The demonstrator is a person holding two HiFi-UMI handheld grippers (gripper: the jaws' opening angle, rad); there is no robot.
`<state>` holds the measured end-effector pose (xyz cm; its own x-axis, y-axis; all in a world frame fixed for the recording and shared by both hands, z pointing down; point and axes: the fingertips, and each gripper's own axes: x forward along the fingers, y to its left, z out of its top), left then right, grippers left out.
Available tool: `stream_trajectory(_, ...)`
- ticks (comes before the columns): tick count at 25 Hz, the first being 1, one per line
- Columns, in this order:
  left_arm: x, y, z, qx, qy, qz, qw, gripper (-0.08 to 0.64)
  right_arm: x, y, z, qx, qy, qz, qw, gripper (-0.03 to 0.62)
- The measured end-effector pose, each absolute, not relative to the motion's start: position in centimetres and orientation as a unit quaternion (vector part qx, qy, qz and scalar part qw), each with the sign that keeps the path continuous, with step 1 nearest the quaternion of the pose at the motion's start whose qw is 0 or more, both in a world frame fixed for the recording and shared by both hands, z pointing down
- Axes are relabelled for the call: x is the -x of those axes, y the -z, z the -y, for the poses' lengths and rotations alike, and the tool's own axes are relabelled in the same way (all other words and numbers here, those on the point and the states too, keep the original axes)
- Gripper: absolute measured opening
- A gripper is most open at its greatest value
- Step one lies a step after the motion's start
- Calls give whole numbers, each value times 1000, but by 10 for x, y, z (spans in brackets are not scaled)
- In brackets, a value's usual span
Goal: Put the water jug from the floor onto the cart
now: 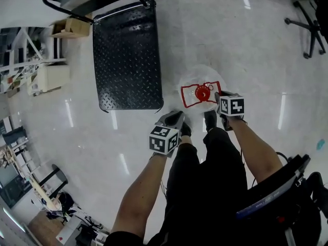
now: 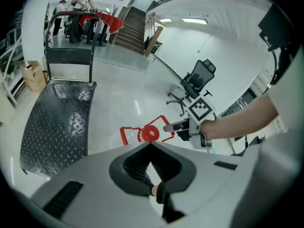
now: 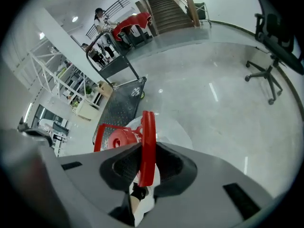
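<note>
The clear water jug (image 1: 201, 81) stands on the floor by my feet, with a red cap (image 1: 203, 93) and a red handle frame (image 1: 187, 96). My right gripper (image 1: 218, 96) is at the frame's right end. In the right gripper view its jaws are shut on a red handle bar (image 3: 147, 141), which runs up between the pads. My left gripper (image 1: 178, 117) hangs just left of and short of the jug, shut and holding nothing; its tips (image 2: 151, 146) meet below the cap (image 2: 150, 133). The black diamond-plate cart (image 1: 128, 55) lies to the jug's left.
The cart's push handle (image 1: 97, 6) is at its far end. A cardboard box (image 1: 72, 27) and shelving sit beyond the cart at left. An office chair (image 1: 310, 24) stands at far right. My shoes (image 1: 210, 119) are close to the jug. People (image 3: 100, 18) stand far off.
</note>
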<state>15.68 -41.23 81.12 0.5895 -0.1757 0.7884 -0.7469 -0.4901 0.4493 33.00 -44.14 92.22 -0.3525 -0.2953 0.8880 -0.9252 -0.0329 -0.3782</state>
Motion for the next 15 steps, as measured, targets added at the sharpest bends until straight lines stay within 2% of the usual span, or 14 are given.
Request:
stream_trajectory(7, -129, -783, 423, -790, -303, 338, 412, -5, -306, -904, 450, -467, -523, 643, 308, 80)
stream_trajectory(15, -73, -726, 439, -788, -238, 407, 396, -5, -276, -826, 468, -446, -500, 677, 305, 81)
